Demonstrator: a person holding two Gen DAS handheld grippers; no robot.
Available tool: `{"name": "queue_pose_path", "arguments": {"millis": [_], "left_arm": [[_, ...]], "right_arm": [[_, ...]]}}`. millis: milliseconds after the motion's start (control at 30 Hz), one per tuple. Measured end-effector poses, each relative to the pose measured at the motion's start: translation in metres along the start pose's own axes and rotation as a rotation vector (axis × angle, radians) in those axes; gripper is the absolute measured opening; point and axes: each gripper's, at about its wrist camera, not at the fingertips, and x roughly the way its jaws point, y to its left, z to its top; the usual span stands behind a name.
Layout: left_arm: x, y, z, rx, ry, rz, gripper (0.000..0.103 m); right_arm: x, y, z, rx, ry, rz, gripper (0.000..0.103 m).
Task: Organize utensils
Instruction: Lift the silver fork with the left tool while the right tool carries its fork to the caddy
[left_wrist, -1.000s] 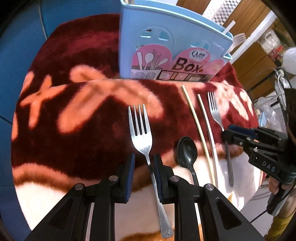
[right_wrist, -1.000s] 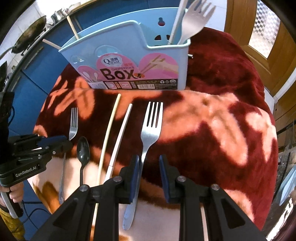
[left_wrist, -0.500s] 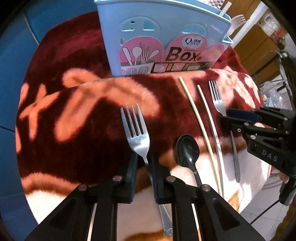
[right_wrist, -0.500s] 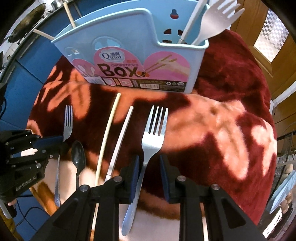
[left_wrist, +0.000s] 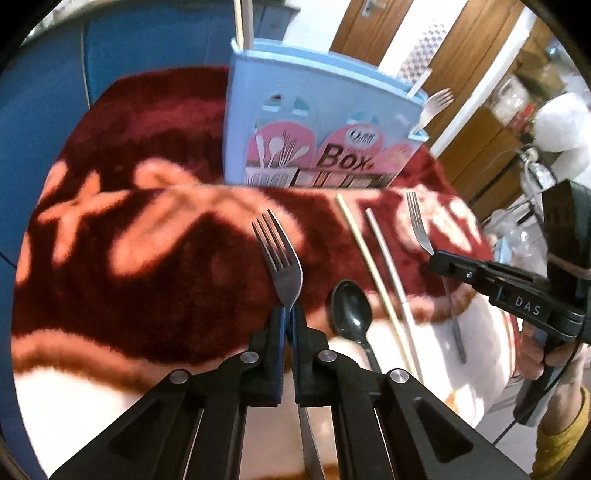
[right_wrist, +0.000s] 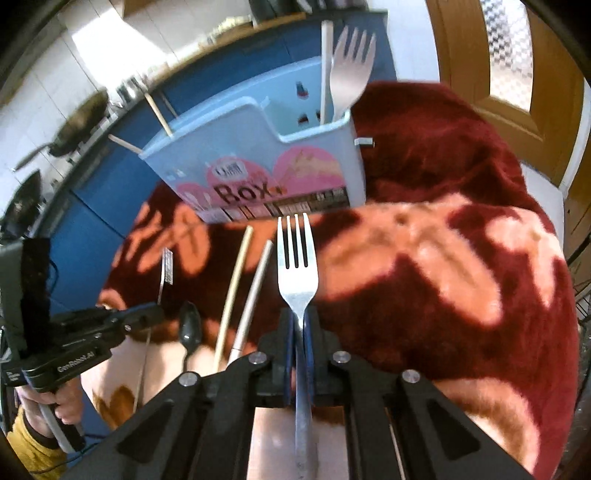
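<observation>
We hold 2 grippers over a table covered with a red and pink blanket (left_wrist: 155, 258). Our left gripper (left_wrist: 290, 314) has just been closing and now pinches the neck of a steel fork (left_wrist: 279, 254), tines pointing away from us toward the blue utensil box (left_wrist: 317, 122). Our right gripper (right_wrist: 299, 321) has also just been closing and clamps a second fork (right_wrist: 297, 258) the same way, handle running back between the jaws. Still lying on the blanket between the 2 forks are a dark spoon (left_wrist: 351, 306), a pale chopstick (left_wrist: 365, 251) and a metal chopstick (left_wrist: 388, 258). The box stands upright beyond them, already holding a plastic fork (right_wrist: 351, 70) at its right end. We judge the risks this way: each grip is thin, on smooth metal near the neck, so a fork could pivot or slip on the way; the 2 hands are near each other and could collide; a tine or handle catching the rim could tip the light box.
</observation>
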Motion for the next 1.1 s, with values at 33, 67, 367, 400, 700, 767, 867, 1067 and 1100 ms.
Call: {"name": "queue_pose_path", "arguments": {"millis": [33, 67, 367, 400, 700, 767, 867, 1067, 1100], "left_arm": [[-0.003, -0.002, -0.001, 0.004, -0.026, -0.002, 0.003], [-0.006, -0.004, -0.003, 0.007, -0.048, -0.001, 0.003], [-0.034, -0.004, -0.014, -0.021, -0.269, -0.042, 0.002], [-0.039, -0.003, -0.014, -0.019, -0.289, -0.046, 0.002], [-0.064, -0.025, 0.021, 0.016, -0.502, -0.08, 0.002], [-0.068, -0.026, 0.032, 0.014, -0.529, -0.087, 0.002], [-0.075, -0.032, 0.053, 0.022, -0.589, -0.067, 0.002], [-0.082, -0.04, 0.087, 0.052, -0.711, 0.023, 0.003], [-0.083, -0.041, 0.092, 0.051, -0.729, 0.032, 0.003]], "right_arm": [[-0.005, -0.001, -0.003, -0.001, -0.043, 0.01, 0.007], [-0.009, 0.0, -0.005, -0.002, -0.071, 0.017, 0.007], [-0.042, 0.011, -0.023, -0.008, -0.321, 0.038, 0.007], [-0.045, 0.011, -0.022, -0.007, -0.341, 0.042, 0.007], [-0.062, 0.023, 0.002, -0.065, -0.488, 0.011, 0.007], [-0.065, 0.023, 0.009, -0.069, -0.511, 0.004, 0.007], [-0.068, 0.023, 0.02, -0.074, -0.535, 0.002, 0.007], [-0.073, 0.024, 0.042, -0.088, -0.583, -0.006, 0.007], [-0.074, 0.025, 0.045, -0.091, -0.591, -0.009, 0.007]]}}
